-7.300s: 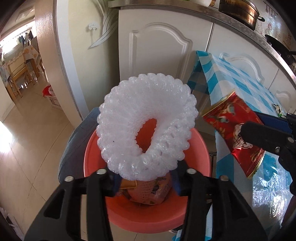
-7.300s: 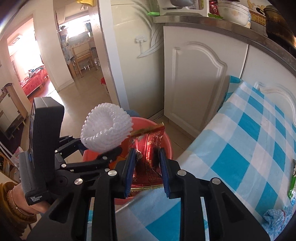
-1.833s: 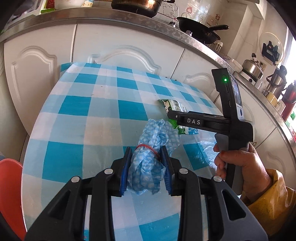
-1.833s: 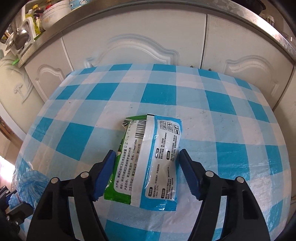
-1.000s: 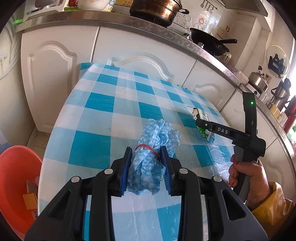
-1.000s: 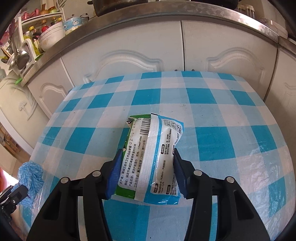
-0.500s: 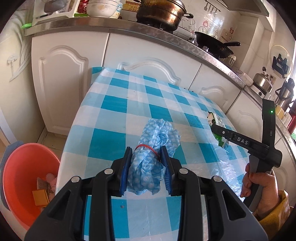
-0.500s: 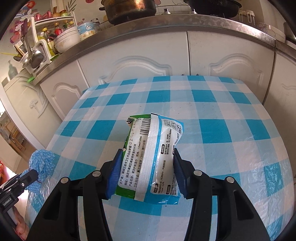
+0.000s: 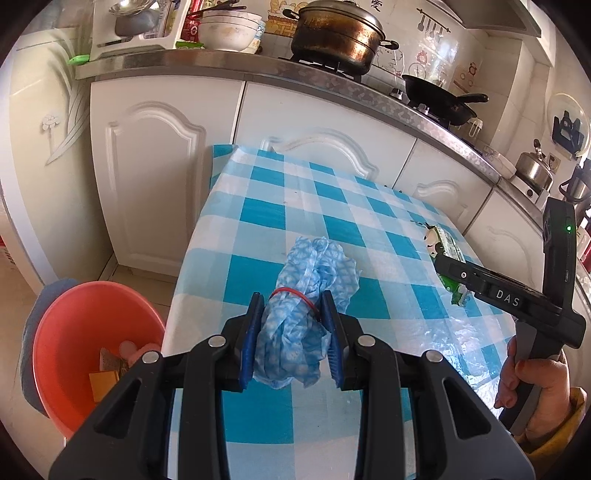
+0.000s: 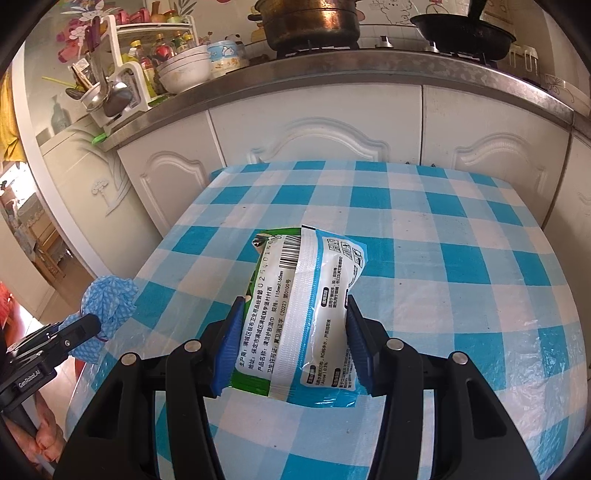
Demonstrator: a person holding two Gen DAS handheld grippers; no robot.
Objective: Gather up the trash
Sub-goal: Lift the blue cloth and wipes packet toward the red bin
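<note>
The kitchen's white cabinets stood behind a desk covered in blue-and-white check. In the left wrist view, your left gripper had its fingers clamped on a crumpled blue cloth bound by a red band, held above the desk's near part. A red basin with scraps inside sat on the floor just left of the desk. At the right, your hand held the other tool, whose tip pinched a green packet over the desk's right side.

In the right wrist view, your right gripper had its fingers pressed against both sides of the packet, printed back up, above the checked desk. The cloth showed at the left edge, gripped in the left tool off the desk's corner. A pot and a pan stood on the stove behind.
</note>
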